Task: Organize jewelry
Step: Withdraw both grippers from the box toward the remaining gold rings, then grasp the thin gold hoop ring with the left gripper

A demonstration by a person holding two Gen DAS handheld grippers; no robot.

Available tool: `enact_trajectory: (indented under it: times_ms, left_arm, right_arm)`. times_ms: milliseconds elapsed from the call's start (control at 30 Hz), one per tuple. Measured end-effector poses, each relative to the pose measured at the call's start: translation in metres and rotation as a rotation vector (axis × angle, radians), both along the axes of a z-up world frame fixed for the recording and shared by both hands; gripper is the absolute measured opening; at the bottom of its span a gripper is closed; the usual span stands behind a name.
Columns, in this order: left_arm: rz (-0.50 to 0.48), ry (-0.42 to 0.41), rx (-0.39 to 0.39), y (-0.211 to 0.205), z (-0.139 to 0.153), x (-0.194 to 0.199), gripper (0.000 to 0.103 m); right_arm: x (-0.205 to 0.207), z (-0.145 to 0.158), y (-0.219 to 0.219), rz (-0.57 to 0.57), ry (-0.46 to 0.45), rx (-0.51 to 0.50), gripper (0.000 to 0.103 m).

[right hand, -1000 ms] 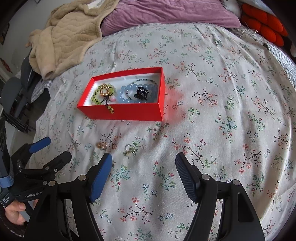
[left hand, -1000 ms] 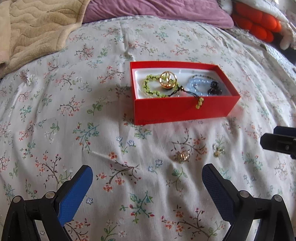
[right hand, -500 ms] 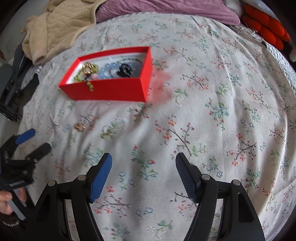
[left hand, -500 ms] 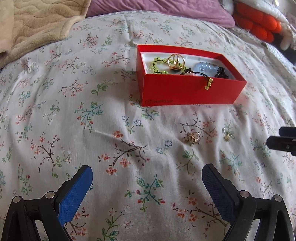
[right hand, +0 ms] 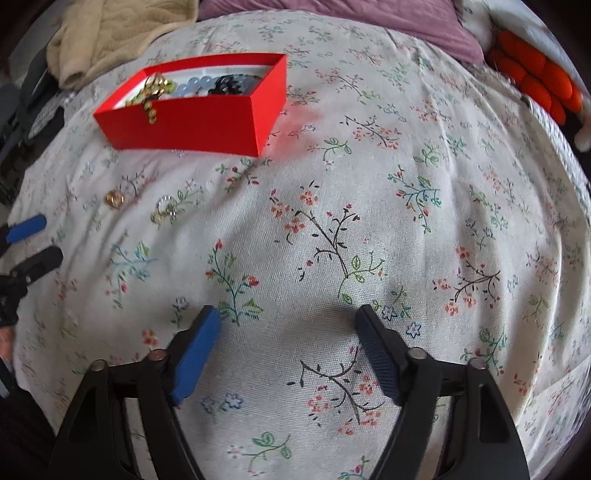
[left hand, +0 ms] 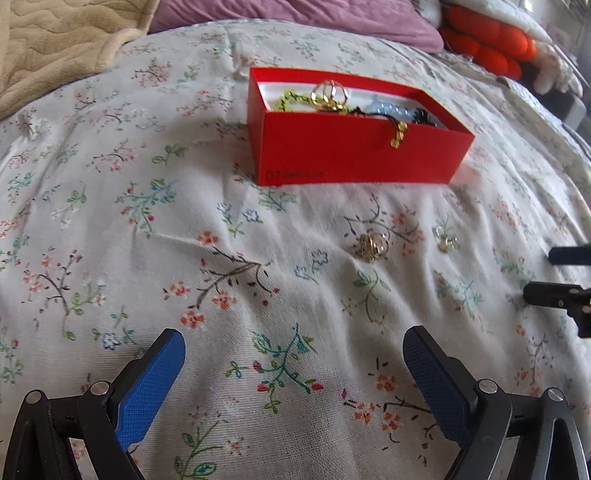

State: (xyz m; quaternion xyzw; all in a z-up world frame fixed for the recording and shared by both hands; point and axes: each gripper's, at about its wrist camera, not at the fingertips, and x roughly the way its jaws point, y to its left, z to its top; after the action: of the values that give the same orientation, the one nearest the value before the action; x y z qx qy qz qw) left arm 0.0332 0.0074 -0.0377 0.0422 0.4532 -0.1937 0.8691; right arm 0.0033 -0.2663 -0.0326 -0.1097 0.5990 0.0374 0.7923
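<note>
A red box (left hand: 354, 155) (right hand: 192, 122) sits on the floral bedspread and holds green, blue and black bead bracelets and a gold ring; a green bead strand hangs over its front wall. Two loose pieces lie on the cloth in front of it: a gold ring (left hand: 371, 243) (right hand: 115, 199) and a small clear-and-gold piece (left hand: 445, 240) (right hand: 164, 210). My left gripper (left hand: 293, 365) is open and empty, low over the cloth short of the gold ring. My right gripper (right hand: 288, 332) is open and empty, to the right of both pieces.
A beige blanket (left hand: 55, 44) lies at the back left, a purple pillow (left hand: 295, 18) at the back, and an orange cushion (left hand: 487, 40) at the back right. The right gripper's fingers (left hand: 554, 291) show at the right edge of the left wrist view.
Both grippers have dropped lower and moved forward toward the bedspread, so the box and loose pieces appear closer. Both stay open; nothing was picked up.
</note>
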Motion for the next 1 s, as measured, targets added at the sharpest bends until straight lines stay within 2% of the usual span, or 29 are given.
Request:
enact_trajectory:
  times_ms: [133,233,333,400,467,500,667,933,1000]
  left_arm:
    - [-0.017,-0.022,0.009,-0.005,-0.002,0.000,0.097]
    - [-0.036,-0.027,-0.019,-0.009,0.000,0.002,0.095]
    - [-0.073,-0.034,-0.040,-0.020,0.002,0.004,0.082]
    - [-0.097,-0.033,-0.040,-0.028,0.002,0.005,0.062]
    - [-0.115,-0.036,-0.035,-0.035,0.001,0.008,0.047]
    - [-0.123,-0.032,-0.036,-0.038,0.000,0.010,0.043]
    - [-0.139,-0.044,-0.018,-0.049,-0.003,0.016,0.033]
    - [-0.140,-0.059,-0.023,-0.053,-0.001,0.022,0.026]
    - [-0.142,-0.062,-0.024,-0.054,0.000,0.023,0.019]
  right_arm:
    - [-0.007,-0.004,0.004,0.054,-0.032,-0.034,0.093]
    - [-0.007,-0.004,0.004,0.058,-0.034,-0.036,0.094]
    - [-0.006,-0.004,0.002,0.058,-0.028,-0.032,0.094]
    - [-0.003,-0.004,0.003,0.062,-0.028,-0.036,0.094]
    - [-0.001,-0.004,0.004,0.065,-0.026,-0.040,0.094]
    - [-0.001,-0.005,0.006,0.066,-0.025,-0.042,0.094]
    - [0.003,-0.004,0.008,0.067,-0.018,-0.042,0.094]
    - [0.005,-0.005,0.007,0.062,-0.014,-0.041,0.094]
    - [0.006,-0.005,0.007,0.059,-0.014,-0.043,0.094]
